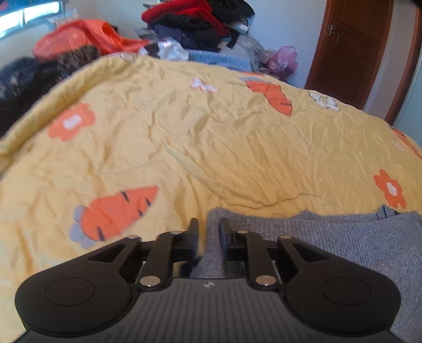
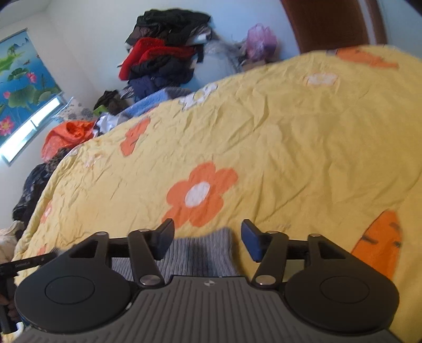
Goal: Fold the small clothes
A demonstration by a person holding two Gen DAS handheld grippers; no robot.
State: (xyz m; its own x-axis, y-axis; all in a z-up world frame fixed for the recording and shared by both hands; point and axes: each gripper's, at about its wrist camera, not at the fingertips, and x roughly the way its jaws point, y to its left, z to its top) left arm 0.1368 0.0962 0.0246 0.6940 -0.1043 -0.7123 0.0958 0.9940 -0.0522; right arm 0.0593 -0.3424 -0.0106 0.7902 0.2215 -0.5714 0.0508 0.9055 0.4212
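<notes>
A grey knitted sweater (image 1: pixel 329 237) lies at the near edge of the bed, on a yellow quilt (image 1: pixel 211 137) printed with carrots and flowers. My left gripper (image 1: pixel 209 224) is shut on the sweater's left edge, with a fold of grey knit pinched between its fingers. In the right wrist view my right gripper (image 2: pixel 208 232) is open, its fingers standing on either side of a ribbed grey end of the sweater (image 2: pixel 203 250), just above it. The quilt (image 2: pixel 290 132) fills the view beyond.
A tall pile of red, black and navy clothes (image 1: pixel 195 23) stands at the far side of the bed, with an orange bag (image 1: pixel 79 39) to its left and a pink bag (image 1: pixel 282 59) to its right. A brown door (image 1: pixel 353 47) is far right. The other gripper's handle (image 2: pixel 15 266) shows at left.
</notes>
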